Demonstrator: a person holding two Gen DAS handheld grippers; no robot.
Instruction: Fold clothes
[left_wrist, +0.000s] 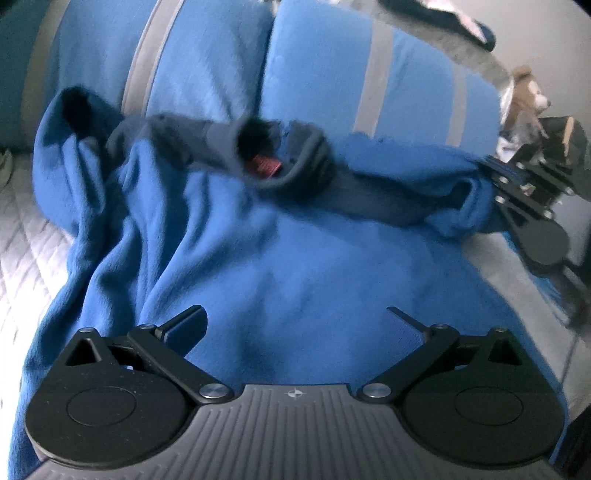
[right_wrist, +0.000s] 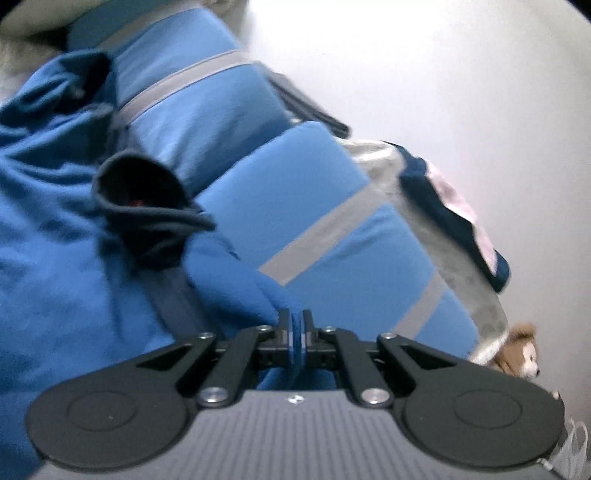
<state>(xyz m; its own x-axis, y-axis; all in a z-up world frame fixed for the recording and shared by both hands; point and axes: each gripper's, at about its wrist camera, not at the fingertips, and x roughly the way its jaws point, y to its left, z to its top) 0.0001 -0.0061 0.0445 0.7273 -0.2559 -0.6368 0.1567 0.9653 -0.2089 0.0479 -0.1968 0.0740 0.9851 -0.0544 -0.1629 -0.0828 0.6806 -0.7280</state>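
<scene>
A blue fleece top (left_wrist: 280, 258) with a dark navy collar (left_wrist: 291, 162) and a red label lies crumpled on the bed. My left gripper (left_wrist: 295, 317) is open just above the top's body, with nothing between its fingers. My right gripper (right_wrist: 295, 321) is shut on a fold of the blue fleece at the shoulder end. It also shows in the left wrist view (left_wrist: 491, 173) at the right edge, pinching the fabric. The collar (right_wrist: 147, 206) sits left of the right gripper.
Two blue pillows with grey stripes (left_wrist: 207, 66) (right_wrist: 325, 229) stand behind the top. A white quilted bedcover (left_wrist: 26, 236) lies at the left. A plush bear (right_wrist: 521, 354) and a dark garment (right_wrist: 454, 210) lie by the white wall.
</scene>
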